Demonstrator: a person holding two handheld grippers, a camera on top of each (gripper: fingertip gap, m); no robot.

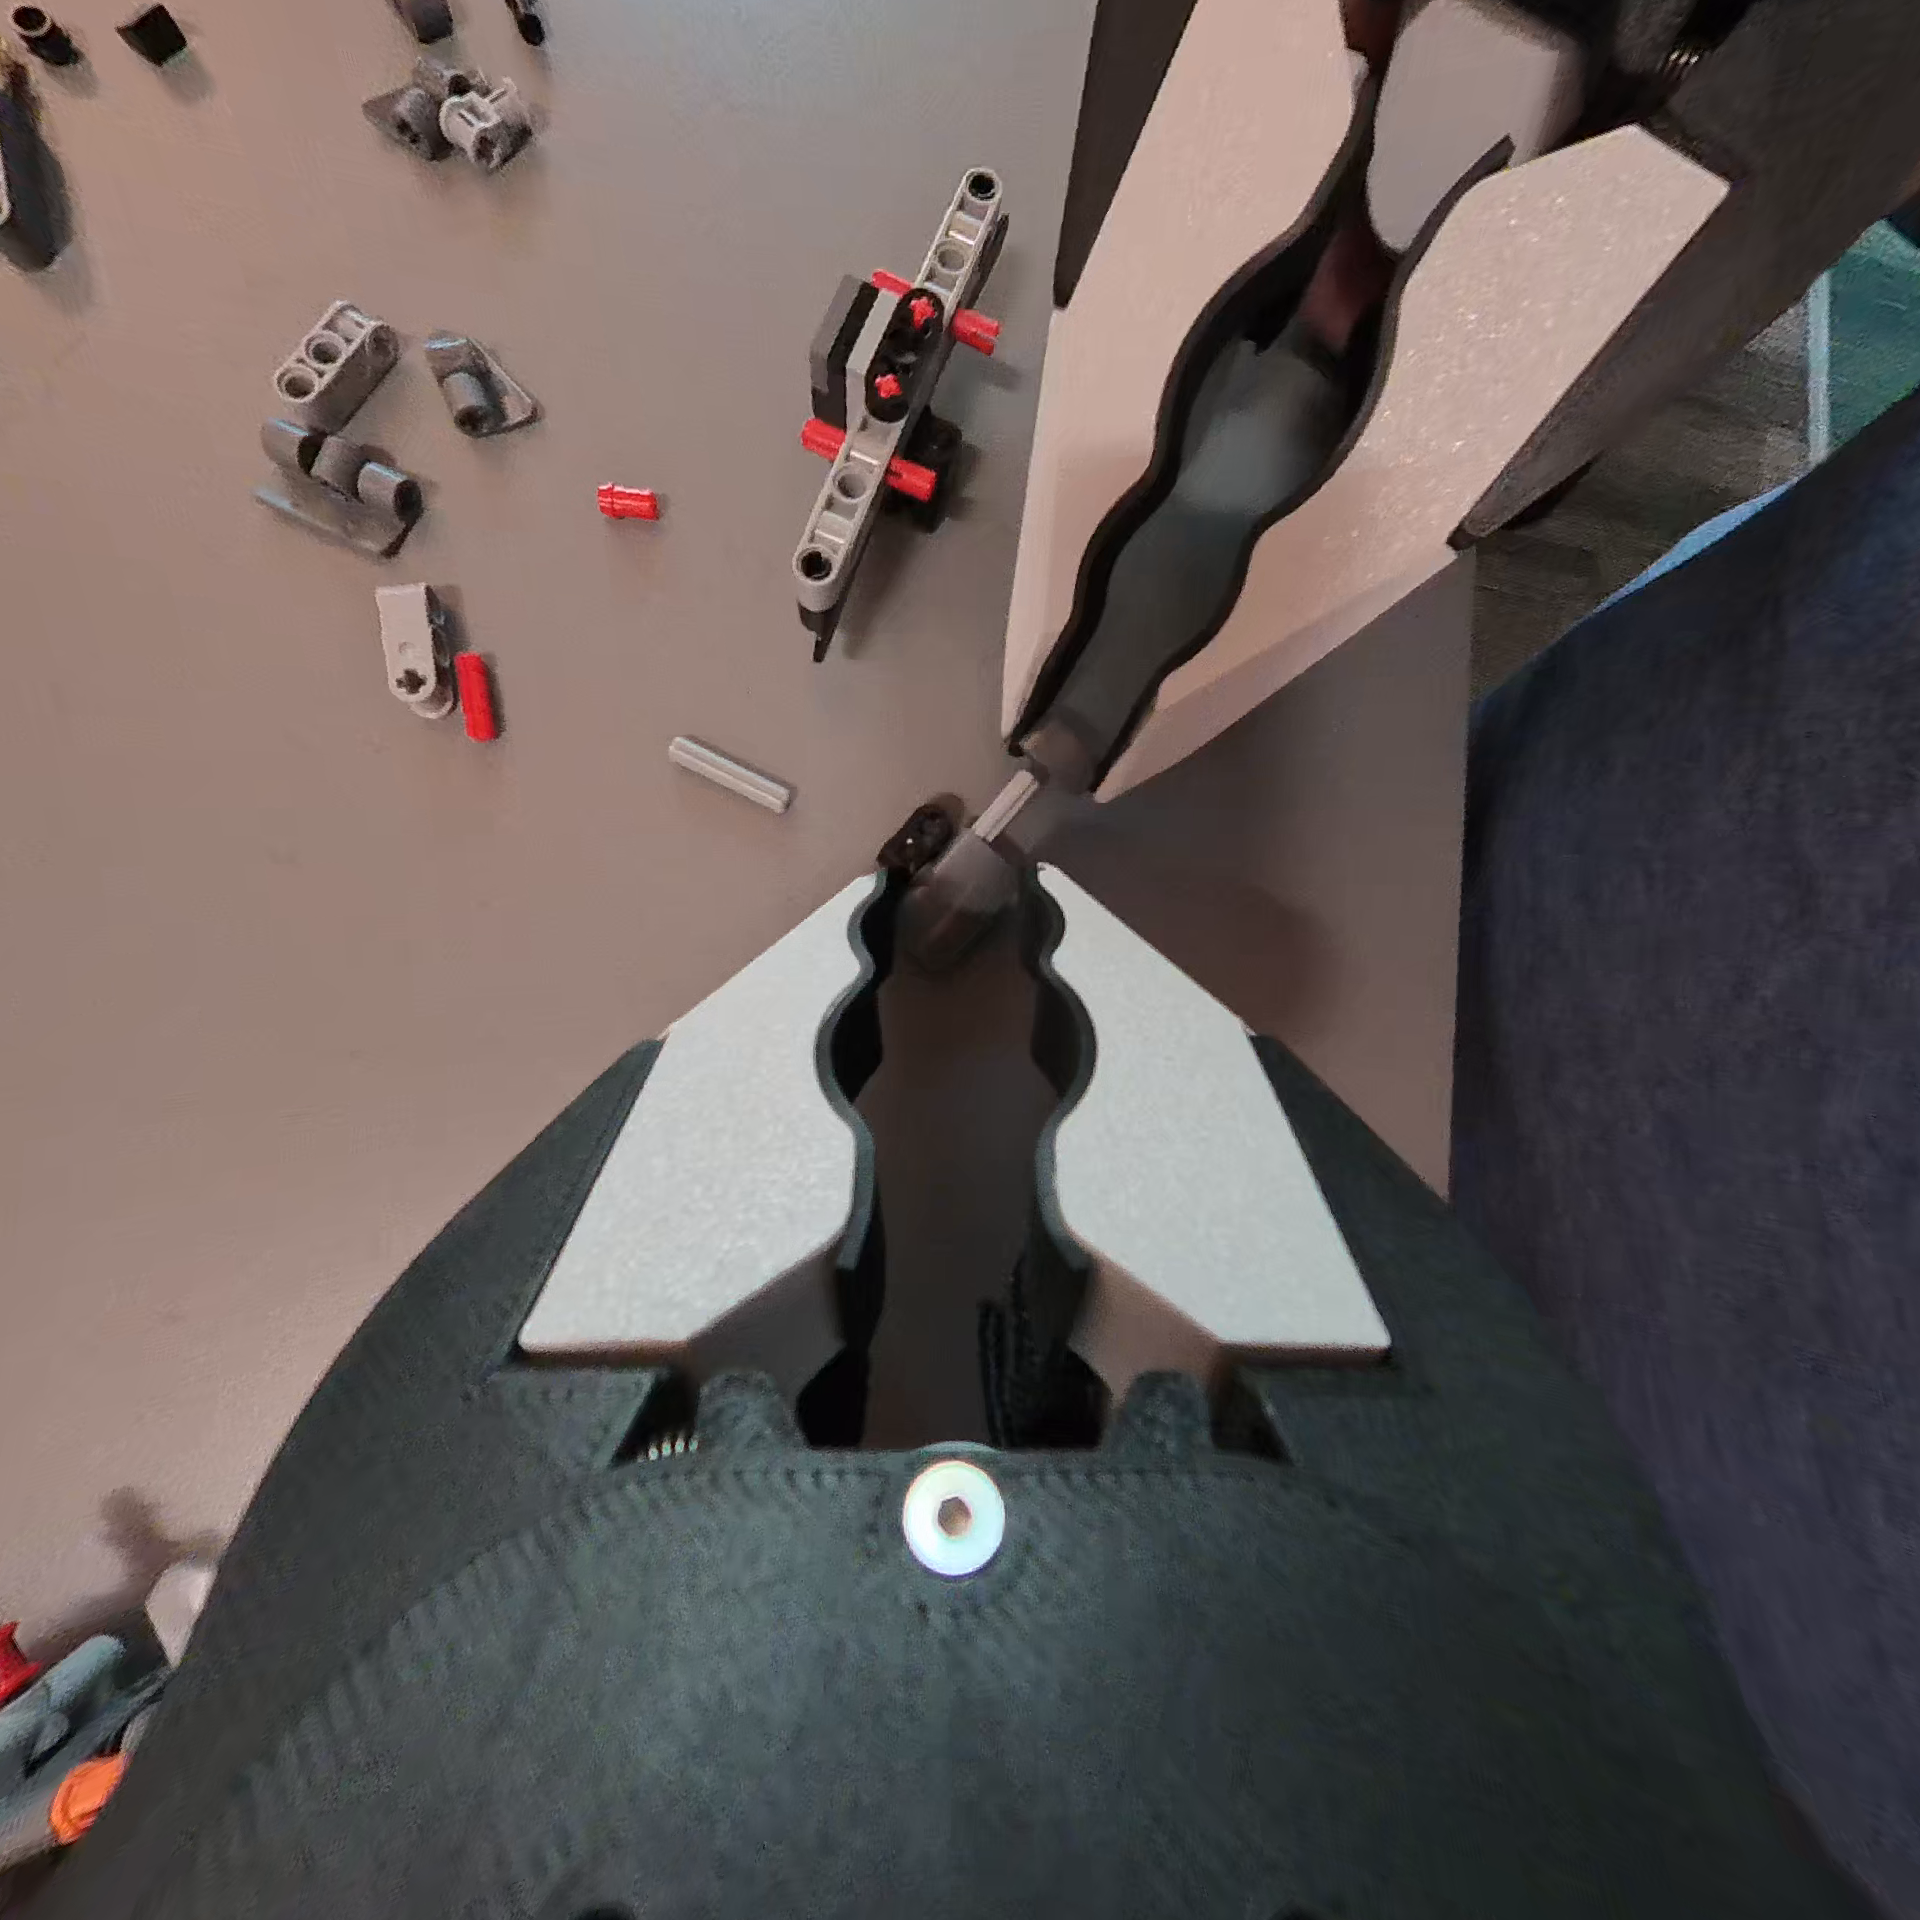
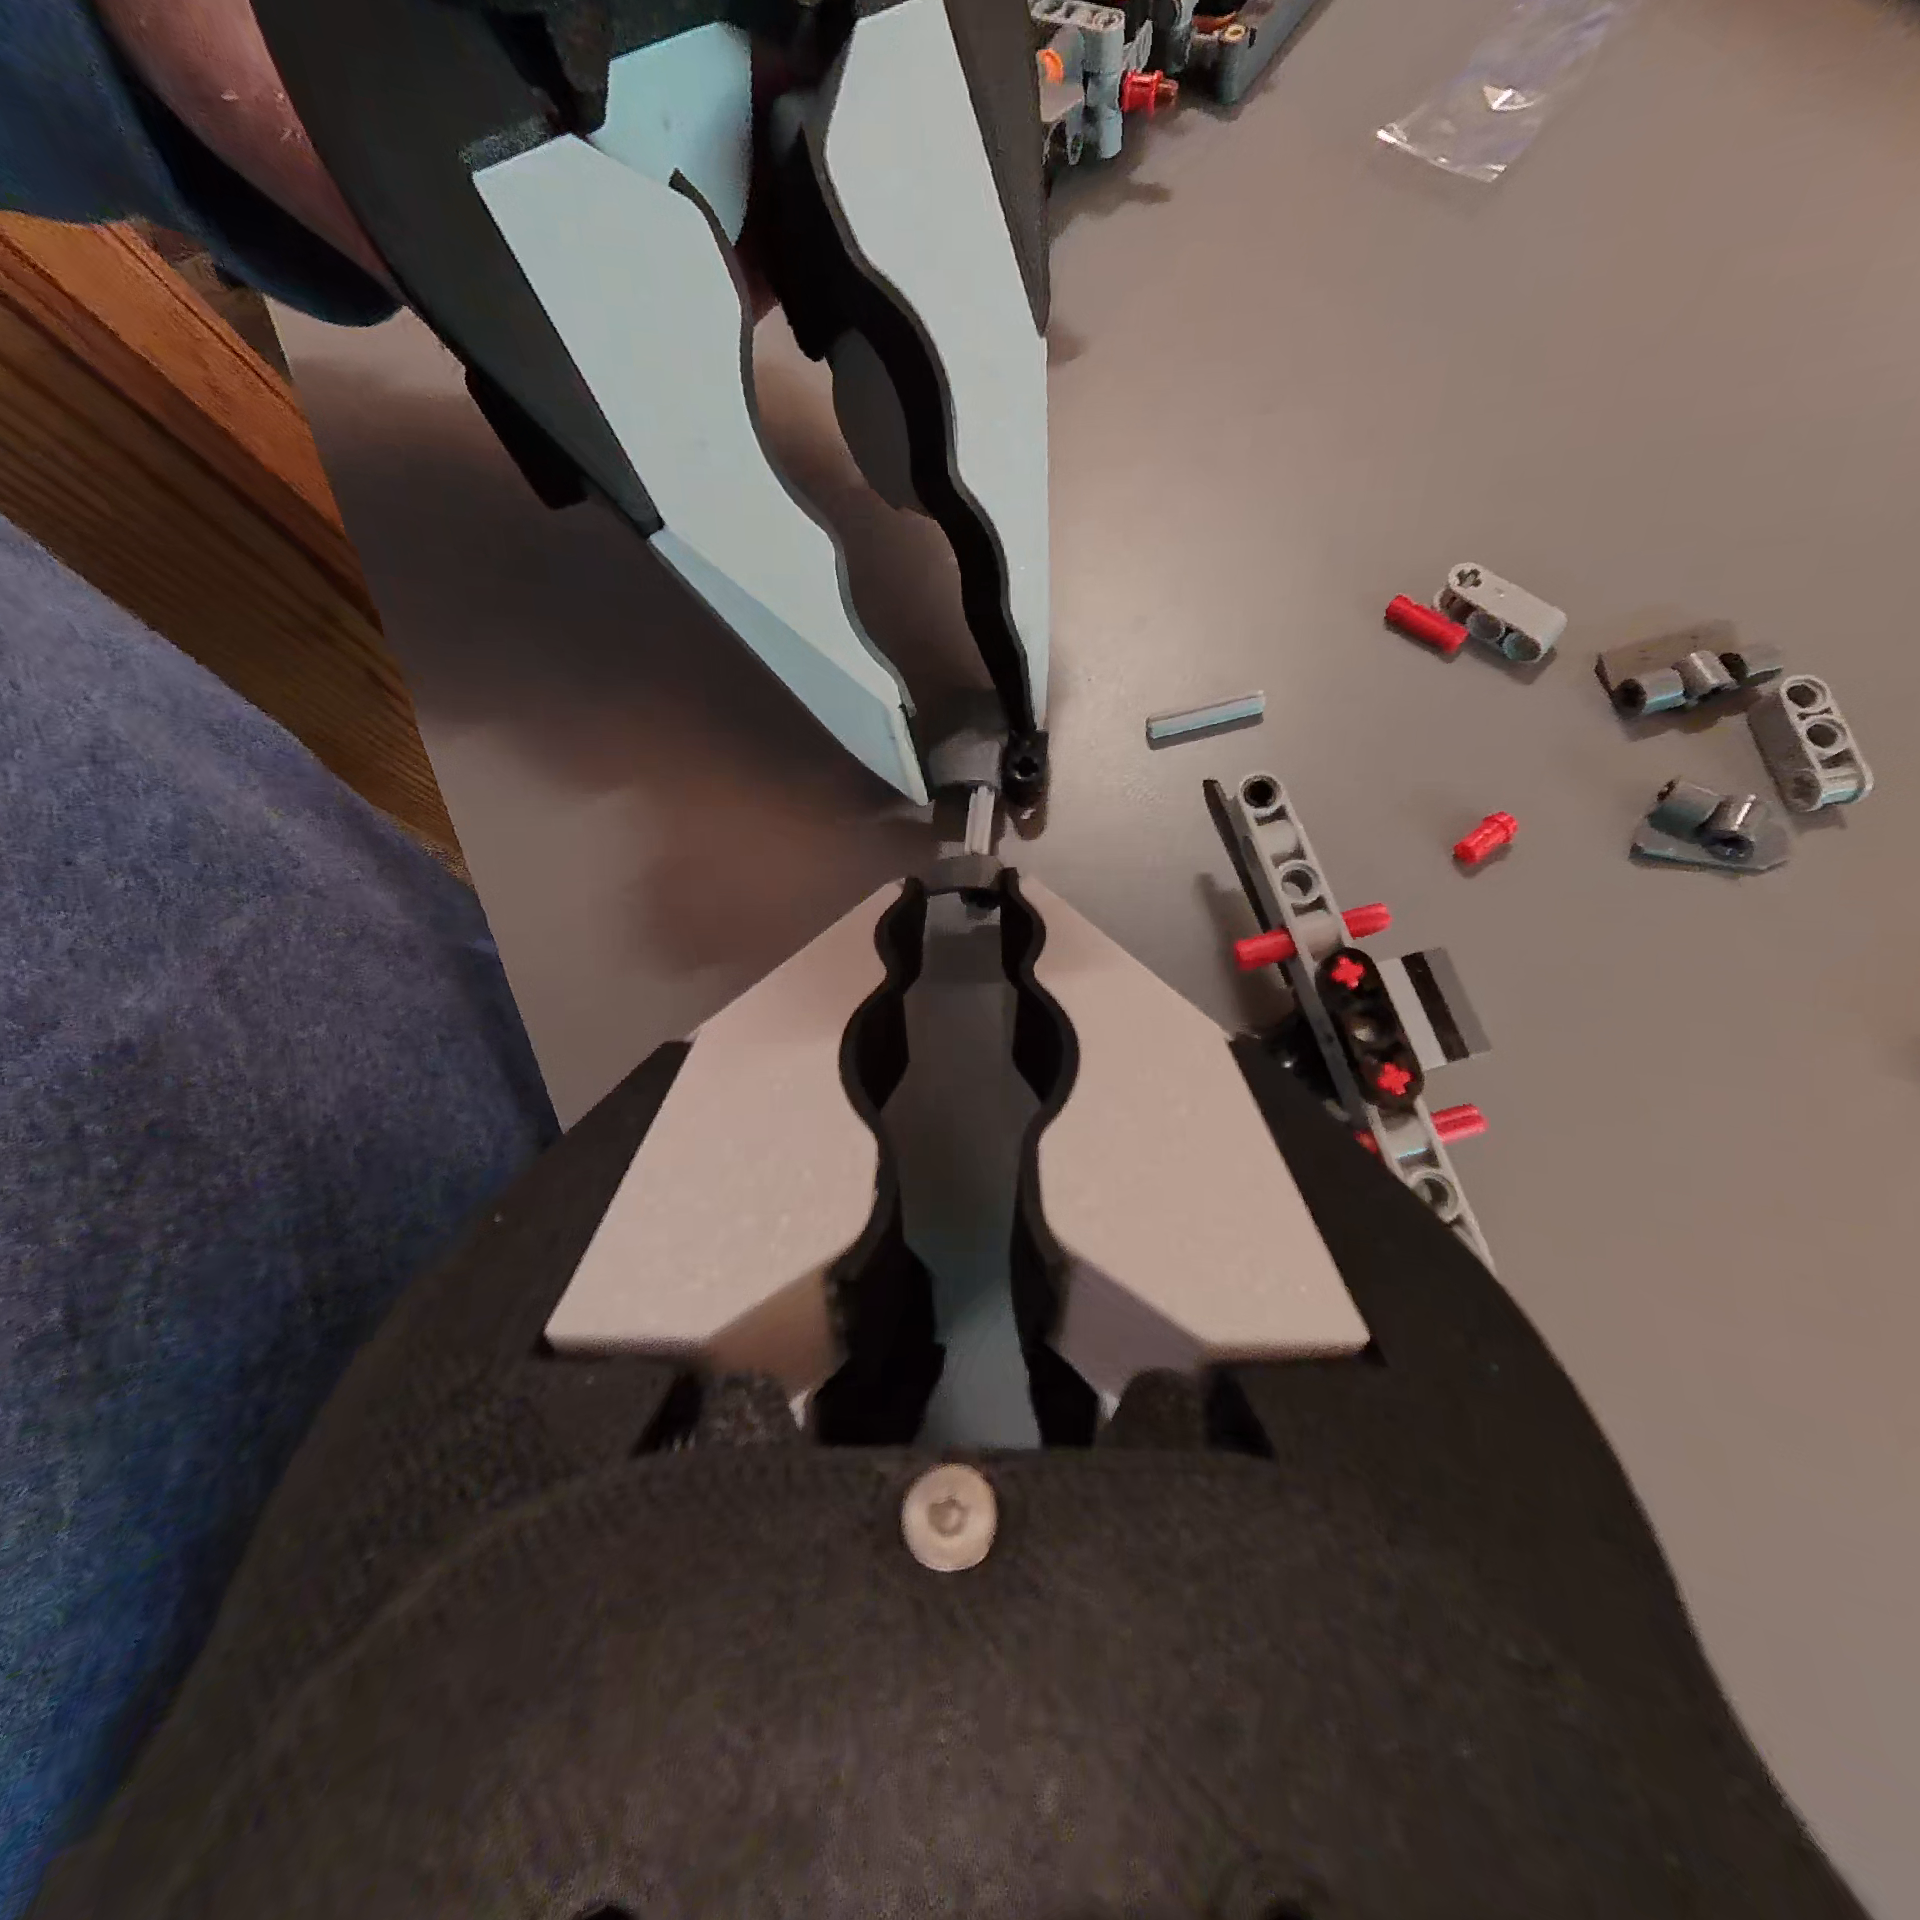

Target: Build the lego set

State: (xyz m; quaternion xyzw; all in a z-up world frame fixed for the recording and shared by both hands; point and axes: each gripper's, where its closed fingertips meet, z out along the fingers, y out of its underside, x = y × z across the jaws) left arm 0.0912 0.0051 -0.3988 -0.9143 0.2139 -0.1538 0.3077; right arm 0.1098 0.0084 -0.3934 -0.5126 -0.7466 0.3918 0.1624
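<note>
My left gripper (image 1: 961, 883) is shut on a dark grey connector (image 1: 961, 904) with a small black pin piece (image 1: 920, 831) on its far side. My right gripper (image 2: 958, 888) is shut on a short grey axle (image 2: 977, 821). The two grippers meet tip to tip just above the grey table (image 2: 1351, 364), and the axle's free end touches the connector (image 2: 961, 769). In the left wrist view the right gripper (image 1: 1060, 769) comes in from the upper right with the axle (image 1: 1006, 805). In the right wrist view the left gripper (image 2: 977, 764) comes down from the top.
A grey beam assembly with red pins (image 1: 899, 395) (image 2: 1340, 997) lies close by. A loose grey axle (image 1: 730, 774), red pins (image 1: 628, 502) and several grey connectors (image 1: 332, 353) are scattered beyond. A part-built model (image 2: 1143, 62) and a plastic bag (image 2: 1475, 114) lie at the far side. The person's blue-clad leg (image 1: 1714, 1039) borders the table edge. Left and right tips are no more than a few centimetres apart.
</note>
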